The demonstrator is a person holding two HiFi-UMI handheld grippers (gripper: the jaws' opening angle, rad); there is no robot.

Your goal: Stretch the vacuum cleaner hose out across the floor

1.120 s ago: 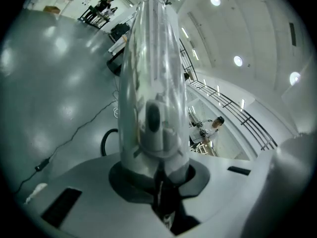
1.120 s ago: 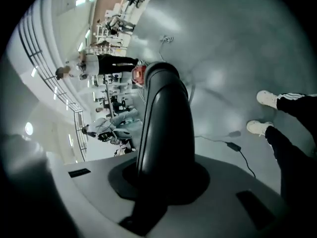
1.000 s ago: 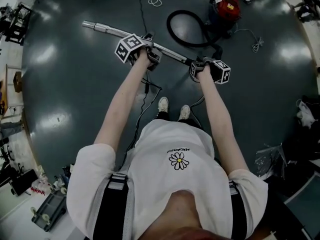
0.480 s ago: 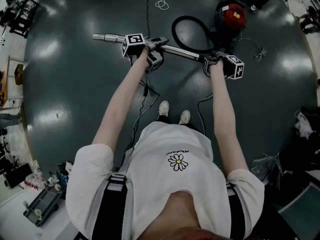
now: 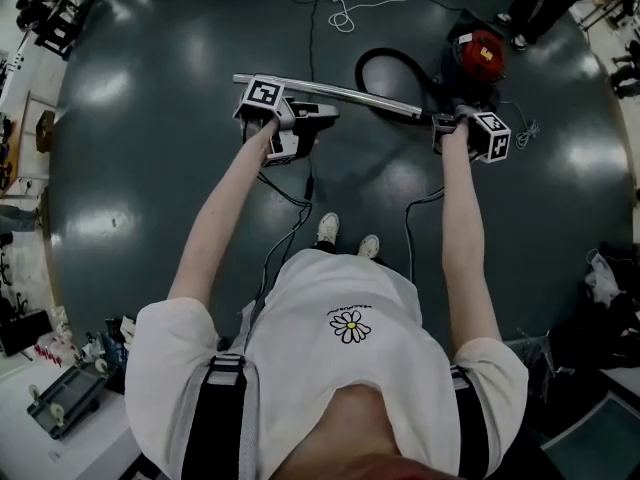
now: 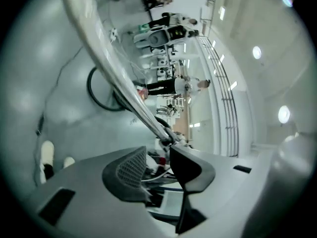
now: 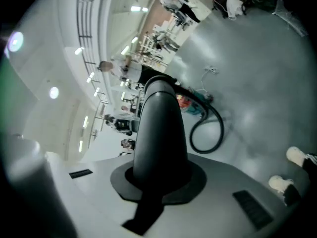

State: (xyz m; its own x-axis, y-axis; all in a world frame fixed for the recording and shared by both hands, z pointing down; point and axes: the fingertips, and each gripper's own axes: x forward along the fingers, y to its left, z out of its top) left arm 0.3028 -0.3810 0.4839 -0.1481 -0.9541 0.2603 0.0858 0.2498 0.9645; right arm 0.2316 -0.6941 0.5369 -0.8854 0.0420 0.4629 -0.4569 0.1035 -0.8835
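The left claw (image 6: 157,157) stands apart and empty, its jaws having just been opening; the metal wand (image 5: 330,91) runs past above it, not between its pads. The right claw (image 7: 157,177) is clamped on the hose handle (image 7: 157,128), a thick dark curved tube that rises straight out from between its jaws. From there the wand reaches leftward, held off the floor (image 5: 150,188), while the black hose (image 5: 361,71) curls in a loop on the floor between the handle and the red vacuum cleaner (image 5: 482,50), just beyond the right claw. The wand and handle look rigid and smooth, so the handle is likely the surest place to hold; the hose itself looks soft and springy and will probably try to coil back, and a hard pull could drag the light canister along. Open floor lies to the left and in front. A white cable (image 5: 340,13) lies beyond the loop, dark leads (image 5: 290,198) trail near the person's shoes (image 5: 327,228), and clutter (image 5: 60,8) lines the far left edge
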